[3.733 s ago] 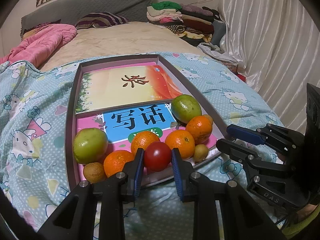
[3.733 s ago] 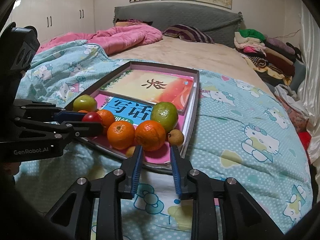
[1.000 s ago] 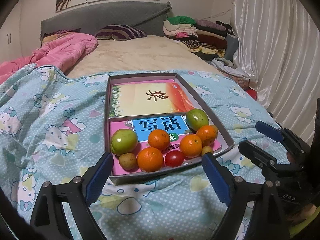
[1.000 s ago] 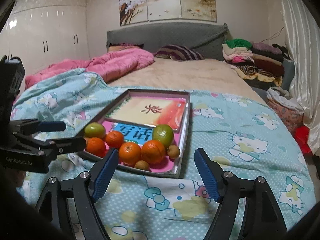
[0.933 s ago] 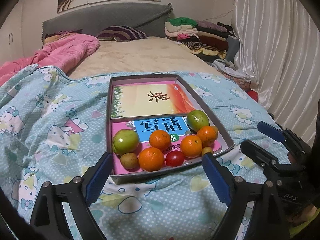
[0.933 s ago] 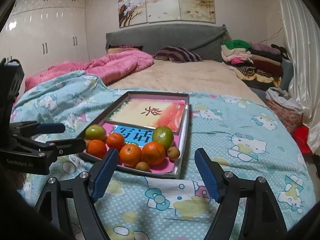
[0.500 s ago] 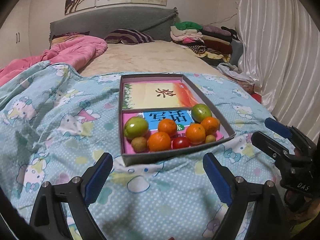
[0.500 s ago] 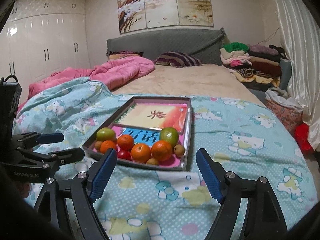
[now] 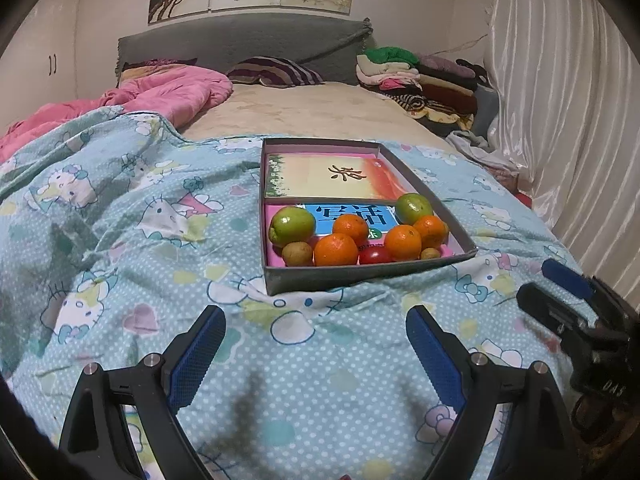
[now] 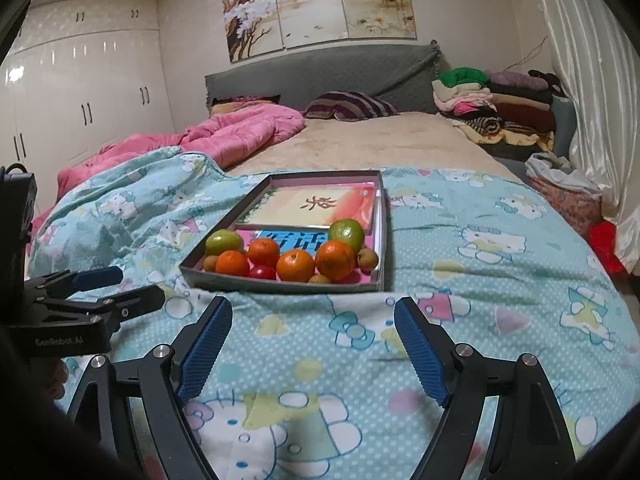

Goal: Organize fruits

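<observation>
Both grippers are being held well back from the grey cardboard box (image 9: 372, 276), which is lying on the Hello Kitty quilt (image 9: 120, 240) of the bed. Compared with 3.7 s ago, when the left gripper (image 9: 316, 350) was closed around the cherry tomato (image 9: 374, 255) and the right gripper (image 10: 313, 344) was set narrow at the box's near wall, both sets of jaws are now being held wide apart and nothing is being gripped by either. The tomato is now resting inside the box, against the near wall, between two oranges (image 9: 336, 249) (image 9: 403, 242).

All visible fruit is being contained in the near end of the box, on top of the pink booklet (image 9: 352, 216): two green fruits (image 9: 292, 225) (image 9: 414, 208), four oranges, the tomato and small brown fruits (image 9: 297, 253). In the right wrist view the same cluster (image 10: 294, 258) is being shown behind the near wall. No loose fruit is being seen on the quilt.

The withdrawal with both grippers unloaded is being read as the close of the placing step; the task is being judged complete or nearly so.
</observation>
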A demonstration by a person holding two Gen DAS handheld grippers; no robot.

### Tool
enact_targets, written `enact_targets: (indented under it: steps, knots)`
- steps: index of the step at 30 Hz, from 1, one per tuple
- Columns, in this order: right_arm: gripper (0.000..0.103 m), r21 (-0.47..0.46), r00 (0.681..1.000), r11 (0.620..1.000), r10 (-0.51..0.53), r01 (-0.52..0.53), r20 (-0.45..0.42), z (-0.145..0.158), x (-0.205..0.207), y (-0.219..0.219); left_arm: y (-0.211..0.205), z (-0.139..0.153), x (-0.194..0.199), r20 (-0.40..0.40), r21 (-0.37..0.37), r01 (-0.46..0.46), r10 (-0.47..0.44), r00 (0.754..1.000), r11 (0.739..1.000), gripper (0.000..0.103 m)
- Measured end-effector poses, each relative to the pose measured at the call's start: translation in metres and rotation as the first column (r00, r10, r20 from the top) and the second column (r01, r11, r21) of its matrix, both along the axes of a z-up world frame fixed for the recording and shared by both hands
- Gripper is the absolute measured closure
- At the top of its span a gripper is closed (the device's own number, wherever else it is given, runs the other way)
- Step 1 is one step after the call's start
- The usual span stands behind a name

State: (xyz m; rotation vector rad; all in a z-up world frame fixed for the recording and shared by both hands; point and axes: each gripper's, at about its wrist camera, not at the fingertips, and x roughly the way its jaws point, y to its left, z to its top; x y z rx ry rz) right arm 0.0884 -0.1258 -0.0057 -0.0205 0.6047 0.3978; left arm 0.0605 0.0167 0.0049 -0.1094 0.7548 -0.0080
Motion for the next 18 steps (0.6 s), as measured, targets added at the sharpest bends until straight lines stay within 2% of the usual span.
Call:
enact_targets:
  steps: [11,18]
  knots:
    - [0.019,-0.018,0.999,1.0,0.015,-0.015,-0.036,-0.014,-0.025,0.007,-0.012,-0.011,-0.015,-0.03,-0.001,0.012,-0.012,0.999,1.0,0.011]
    - [0.019,-0.025,0.999,1.0,0.007,-0.008,-0.038,-0.02,-0.022,0.007,-0.011,-0.015,-0.015,-0.04,-0.005,0.0,-0.001,0.999,1.0,0.011]
